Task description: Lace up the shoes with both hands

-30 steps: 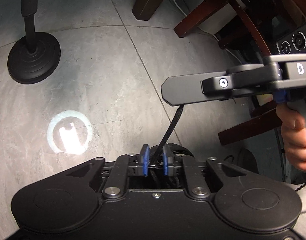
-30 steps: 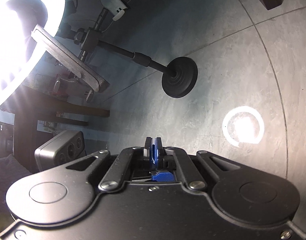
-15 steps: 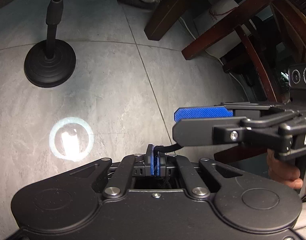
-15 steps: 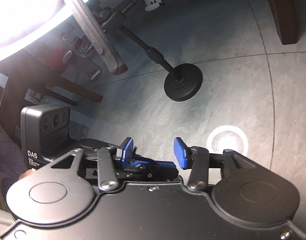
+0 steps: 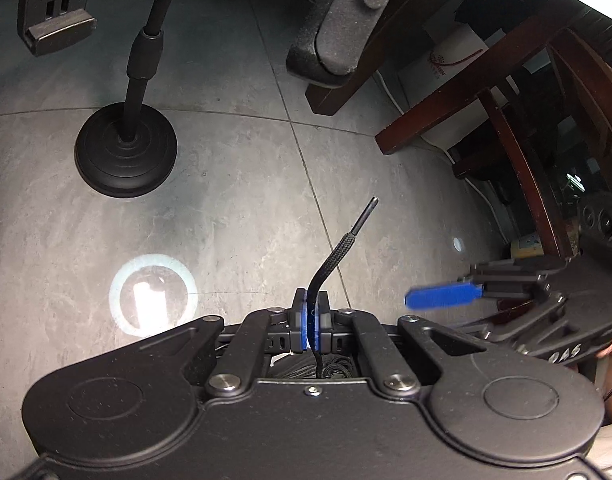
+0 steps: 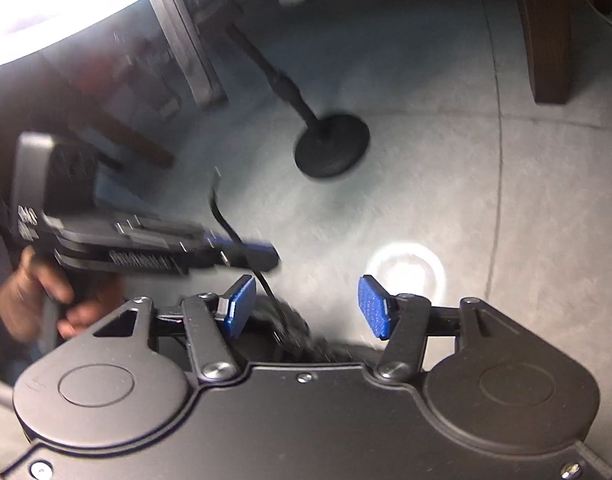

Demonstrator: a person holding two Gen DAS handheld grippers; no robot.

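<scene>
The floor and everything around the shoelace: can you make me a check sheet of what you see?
Surface: grey tiled floor with a bright ring of reflected light.
Job's things: black shoelace, tip sticking up; shoe mostly hidden.
Clutter: round black stand base.
Grippers: left gripper shut on the shoelace; right gripper opening, pads not pressing on the lace.
Cables: white cable along the wall.
Surroundings: dark wooden furniture legs.

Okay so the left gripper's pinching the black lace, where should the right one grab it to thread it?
Grip the woven lace just below its stiff bare tip, coming in from the right, where the right gripper is opening with nothing pinched. The left gripper clamps the lace lower down, so that free end stands up, leaning right.
</scene>
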